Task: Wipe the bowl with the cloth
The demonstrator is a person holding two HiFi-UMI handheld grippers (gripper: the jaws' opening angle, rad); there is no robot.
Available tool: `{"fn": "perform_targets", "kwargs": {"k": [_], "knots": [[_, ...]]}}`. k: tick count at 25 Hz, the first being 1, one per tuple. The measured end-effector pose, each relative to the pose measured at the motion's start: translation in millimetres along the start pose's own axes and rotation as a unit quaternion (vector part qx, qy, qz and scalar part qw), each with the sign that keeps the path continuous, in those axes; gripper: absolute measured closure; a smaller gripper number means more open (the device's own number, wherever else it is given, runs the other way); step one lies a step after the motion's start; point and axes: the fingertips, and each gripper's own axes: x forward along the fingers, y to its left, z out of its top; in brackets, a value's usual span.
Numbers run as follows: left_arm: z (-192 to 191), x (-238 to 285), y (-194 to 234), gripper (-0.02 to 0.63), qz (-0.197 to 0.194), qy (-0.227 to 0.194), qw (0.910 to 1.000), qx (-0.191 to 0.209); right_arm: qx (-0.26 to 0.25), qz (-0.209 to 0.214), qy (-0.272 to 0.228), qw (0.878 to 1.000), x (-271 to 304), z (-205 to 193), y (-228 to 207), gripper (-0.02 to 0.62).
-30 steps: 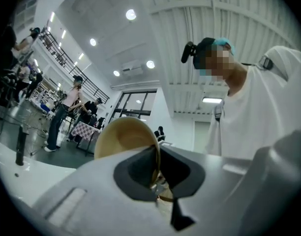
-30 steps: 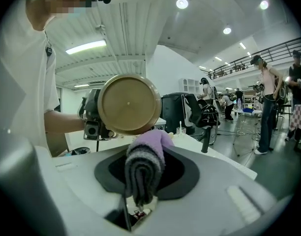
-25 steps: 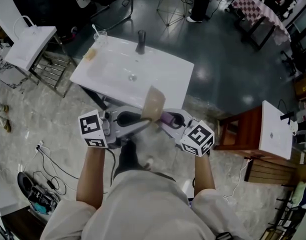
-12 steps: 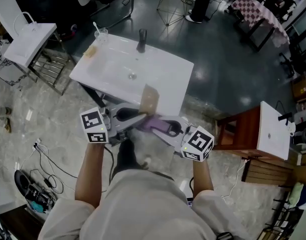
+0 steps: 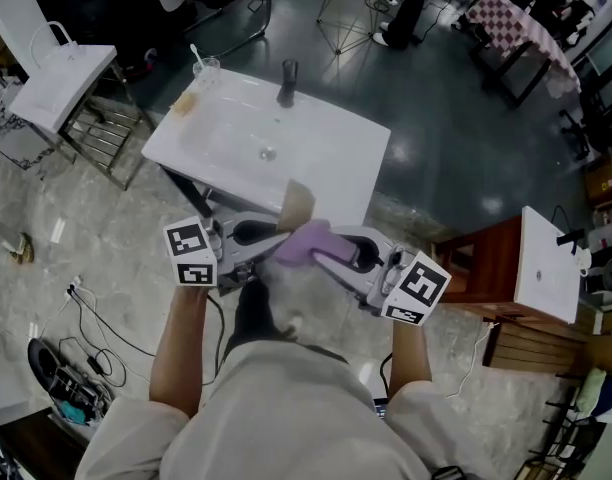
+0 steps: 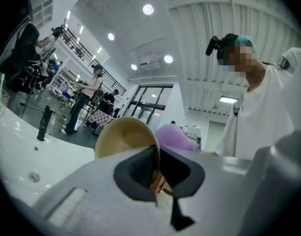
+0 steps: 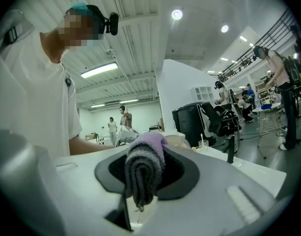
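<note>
In the head view a tan bowl (image 5: pixel 298 204) stands on edge in front of my chest, its rim pinched by my left gripper (image 5: pixel 284 236), which is shut on it. My right gripper (image 5: pixel 321 251) is shut on a folded purple cloth (image 5: pixel 306 240) and presses it against the bowl. The left gripper view has the bowl (image 6: pixel 125 136) clamped by its rim between the jaws, with the cloth (image 6: pixel 175 137) just behind it. The right gripper view shows the cloth (image 7: pixel 145 163) bunched between its jaws and only a sliver of the bowl (image 7: pixel 180 141) past it.
A white sink counter (image 5: pixel 336 158) with a dark faucet (image 5: pixel 286 82) and a glass cup with a straw (image 5: pixel 205 69) lies just beyond the grippers. A white bag on a rack (image 5: pixel 61 88) stands left, a wooden stand with a white top (image 5: pixel 541 263) right. Cables (image 5: pixel 96 318) trail on the floor.
My right gripper has swung out to the right while the purple cloth slid up against the bowl. The left gripper and bowl have hardly moved.
</note>
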Motion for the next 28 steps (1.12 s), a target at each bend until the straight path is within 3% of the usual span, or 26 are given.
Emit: {"fn": "perform_targets", "kwargs": {"k": [7, 12, 28], "knots": [[-15.1, 9.9, -12.7, 0.595, -0.008, 0.023, 0.9997, -0.002, -0.019, -0.047, -0.02, 0.999, -0.7, 18.6, -23.7, 0.491], [-13.2, 7.7, -12.0, 0.595, -0.006, 0.011, 0.9999, -0.009, -0.052, -0.072, -0.004, 0.996, 4.6, 18.7, -35.7, 0.491], [-14.4, 7.6, -23.6, 0.595, -0.026, 0.011, 0.9996, -0.004, -0.03, -0.166, 0.04, 0.985, -7.2, -4.6, -80.1, 0.491]]}}
